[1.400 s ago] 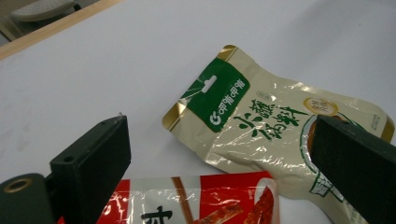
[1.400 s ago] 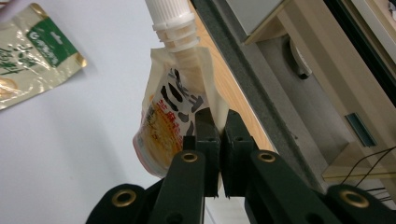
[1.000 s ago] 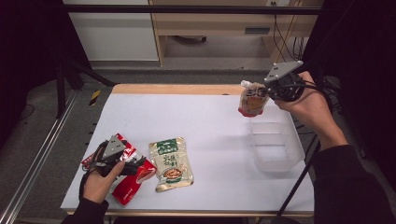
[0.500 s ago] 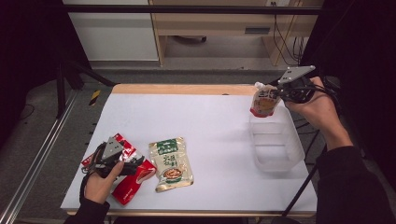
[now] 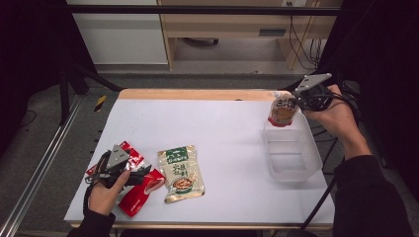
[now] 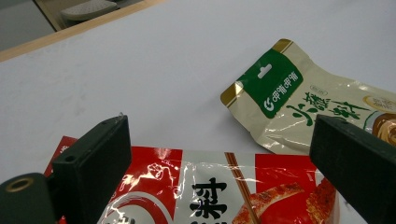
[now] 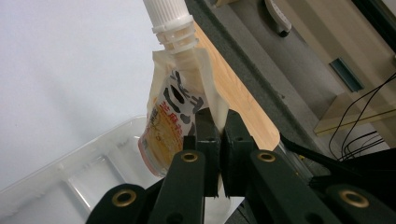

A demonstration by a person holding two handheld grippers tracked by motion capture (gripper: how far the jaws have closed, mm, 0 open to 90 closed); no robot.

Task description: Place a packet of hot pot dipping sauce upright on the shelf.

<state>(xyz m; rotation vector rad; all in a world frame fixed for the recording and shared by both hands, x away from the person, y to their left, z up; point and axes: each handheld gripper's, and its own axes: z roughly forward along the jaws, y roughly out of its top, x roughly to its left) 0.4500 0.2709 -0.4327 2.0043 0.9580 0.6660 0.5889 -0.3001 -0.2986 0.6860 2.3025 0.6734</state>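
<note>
My right gripper (image 5: 296,102) is shut on the edge of a spouted drink pouch (image 5: 283,110) and holds it over the far end of a clear plastic bin (image 5: 295,170) at the table's right side. In the right gripper view the jaws pinch the pouch (image 7: 169,127) by its side seam, its white cap (image 7: 164,10) pointing up, with the bin (image 7: 70,186) below. My left gripper (image 5: 141,174) rests open at the front left over a red snack packet (image 5: 134,198). The red packet (image 6: 224,196) lies between its wide-apart jaws, with a green-and-cream packet (image 6: 308,107) just beyond.
The green-and-cream packet (image 5: 180,172) lies flat beside the red one on the white table (image 5: 217,128). A wooden strip (image 5: 197,94) runs along the table's far edge. Black frame bars and cables stand off to the right.
My right gripper has carried the pouch rightward and down, from beside the bin's far left corner to over its far end. The left gripper has stayed put.
</note>
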